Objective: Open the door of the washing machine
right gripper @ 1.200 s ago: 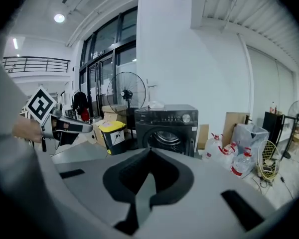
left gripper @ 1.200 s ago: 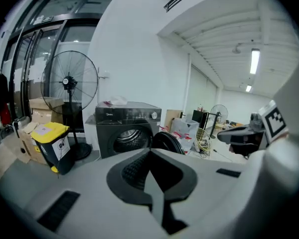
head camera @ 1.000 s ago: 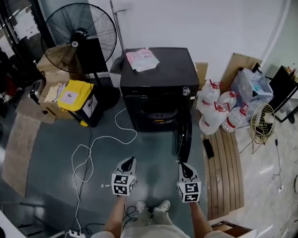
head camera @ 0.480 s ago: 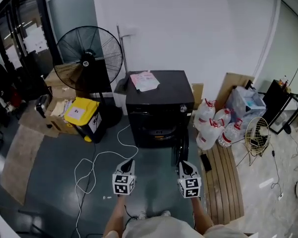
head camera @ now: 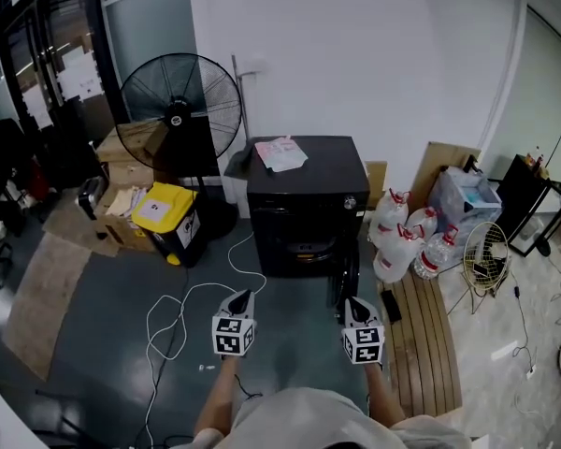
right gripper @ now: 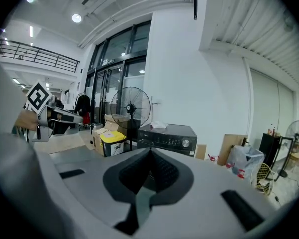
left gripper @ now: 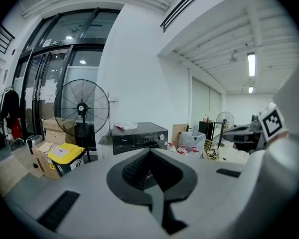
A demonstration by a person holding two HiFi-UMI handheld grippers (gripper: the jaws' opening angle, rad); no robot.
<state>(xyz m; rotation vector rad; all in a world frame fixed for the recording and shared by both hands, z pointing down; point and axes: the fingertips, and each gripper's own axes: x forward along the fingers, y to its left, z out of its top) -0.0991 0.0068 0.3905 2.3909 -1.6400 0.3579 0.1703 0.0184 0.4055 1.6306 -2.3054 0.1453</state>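
Observation:
A black front-loading washing machine (head camera: 304,190) stands against the white wall, and a pink-and-white packet (head camera: 282,152) lies on its top. Its round door (head camera: 346,274) hangs swung out at the right of the front, leaving the drum opening (head camera: 302,243) exposed. My left gripper (head camera: 243,295) and right gripper (head camera: 349,301) hover over the floor in front of the machine, well short of it. Both are shut with nothing between the jaws. The machine (left gripper: 139,136) lies ahead beyond my left gripper (left gripper: 149,152). It (right gripper: 169,136) also shows past my right gripper (right gripper: 150,152).
A large pedestal fan (head camera: 180,110) stands left of the machine, with a yellow-lidded bin (head camera: 164,218) and cardboard boxes beside it. A white cable (head camera: 182,302) loops across the floor. Water bottles (head camera: 402,232) and a slatted wooden board (head camera: 430,325) lie to the right.
Both grippers have risen in front of the machine and stayed shut. The head view has lifted and now takes in more of the room.

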